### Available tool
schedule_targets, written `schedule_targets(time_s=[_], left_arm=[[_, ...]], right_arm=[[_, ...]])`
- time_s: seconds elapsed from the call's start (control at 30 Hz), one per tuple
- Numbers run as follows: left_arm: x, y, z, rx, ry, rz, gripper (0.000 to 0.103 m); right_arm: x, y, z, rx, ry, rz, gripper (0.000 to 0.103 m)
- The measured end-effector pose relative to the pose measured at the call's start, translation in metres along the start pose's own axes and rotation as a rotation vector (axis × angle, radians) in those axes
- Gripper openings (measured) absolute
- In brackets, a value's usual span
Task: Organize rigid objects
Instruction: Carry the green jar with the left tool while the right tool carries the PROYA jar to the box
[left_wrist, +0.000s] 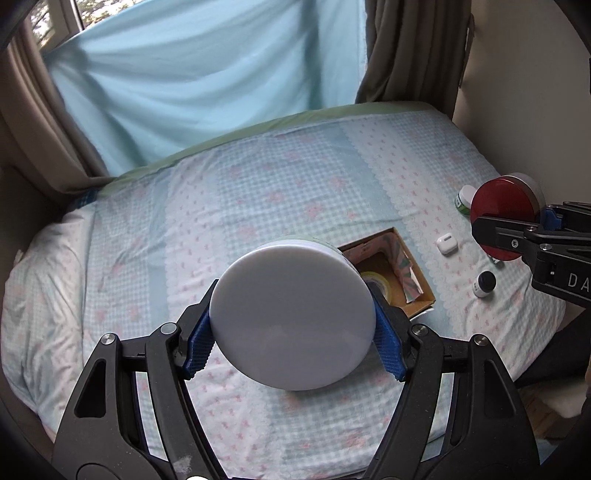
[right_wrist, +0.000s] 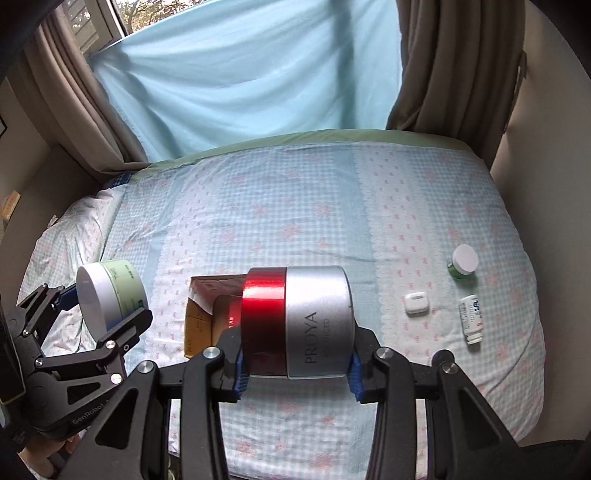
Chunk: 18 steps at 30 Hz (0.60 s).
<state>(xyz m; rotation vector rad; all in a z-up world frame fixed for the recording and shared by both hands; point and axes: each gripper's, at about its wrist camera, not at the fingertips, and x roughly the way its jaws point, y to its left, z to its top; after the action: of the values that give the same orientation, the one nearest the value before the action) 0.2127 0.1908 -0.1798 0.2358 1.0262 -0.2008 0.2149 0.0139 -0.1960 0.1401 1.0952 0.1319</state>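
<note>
Left gripper (left_wrist: 295, 334) clamps a white-lidded jar (left_wrist: 291, 317), right gripper (right_wrist: 295, 363) a red-and-silver jar (right_wrist: 295, 321); both are above the box (left_wrist: 402, 291), and three small items at 3 o'clock remain on the bed (right_wrist: 277, 206).

Left tool (left_wrist: 293, 332) clamps a white-lidded jar (left_wrist: 291, 317) above the bed (left_wrist: 258, 192), cardboard box (left_wrist: 391, 273) just behind; right tool (left_wrist: 513, 236) grips a red-lidded jar (left_wrist: 504, 206).

Both tools share one build: matte black plastic linkage arms with triangular cut-outs, joined by round silver pivot bolts. The left tool (left_wrist: 295, 332) carries blue pads (left_wrist: 199, 345) with a ridged, sawtooth texture; the right tool (right_wrist: 295, 363) has the same blue pads (right_wrist: 355, 373). White lettering reads "GenRobot" on the left tool's body and "DA" on the right's.
</note>
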Motion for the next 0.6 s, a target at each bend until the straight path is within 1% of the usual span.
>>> schedule_targets(time_s=[0.13,0.27,0.4,0.6], left_arm=[[0.027,0.021,-0.005,-0.034,0.035,0.005,0.070],[0.061,0.034,-0.007,-0.083,0.090,-0.002,0.070],[0.095,0.038,-0.009,-0.115,0.149,-0.014,0.070],[0.153,0.044,-0.019,-0.159,0.252,-0.028,0.070]], right_arm=[[0.032,0.024,0.004,-0.044,0.046,0.021,0.038],[0.067,0.036,0.007,-0.086,0.106,0.026,0.038],[0.100,0.036,0.008,-0.098,0.163,0.026,0.038],[0.150,0.022,0.010,-0.079,0.257,0.014,0.038]])
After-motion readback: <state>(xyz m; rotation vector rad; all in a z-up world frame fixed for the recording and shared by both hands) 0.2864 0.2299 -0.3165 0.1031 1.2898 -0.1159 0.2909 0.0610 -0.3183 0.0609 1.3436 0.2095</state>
